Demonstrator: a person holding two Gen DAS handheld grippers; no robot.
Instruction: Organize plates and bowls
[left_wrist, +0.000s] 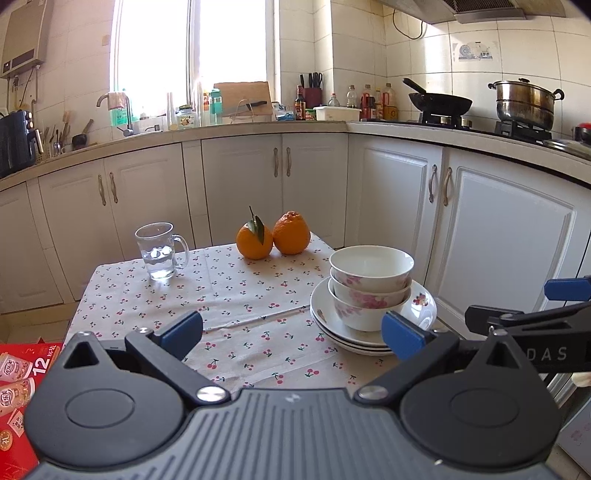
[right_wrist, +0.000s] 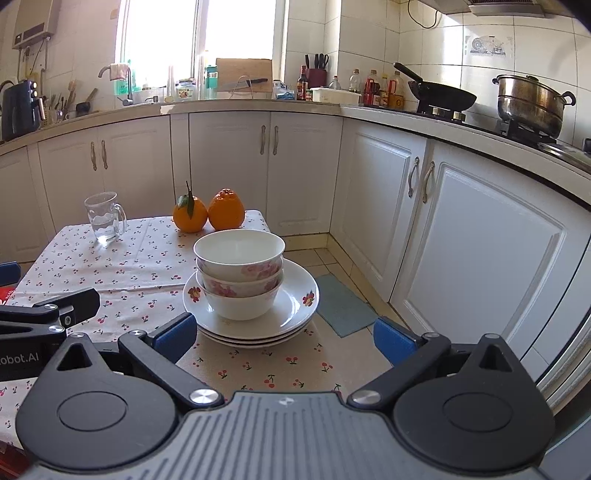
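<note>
three bowls (right_wrist: 239, 280) nested upright, sitting on a stack of plates (right_wrist: 295, 310) at the right, near part of the tabletop (right_wrist: 122, 273), close to its right edge. stack straight ahead of the right gripper (right_wrist: 284, 338), just beyond the blue pads (right_wrist: 176, 334), roughly centred in the gap between them. jaws spread wide, holding nothing. no long axis to speak of: round pile, tallest through the bowls, rims facing up.

left gripper (left_wrist: 291, 328) likewise wide open and empty, but with the pile lying ahead and to its right, the plates' near rim just beyond its right pad (left_wrist: 400, 334). right gripper judged the nearer and better lined up for any lift of the top bowl (right_wrist: 239, 249); a grip on that rim probably calls for a rise first, since the jaws sit low, about level with the plates.

around: two oranges (right_wrist: 208, 210) at the far edge, just behind the bowls in the right wrist view, gap hard to judge through the fisheye. glass mug (left_wrist: 160, 251) with a little water far left, well apart. open cloth between mug and pile, free for setting things down. the other gripper's body showing at the edge of each view, both tools close side by side, a likely clash if both reach in together. floor mat (right_wrist: 341, 304) below the right edge, a drop to mind.
</note>
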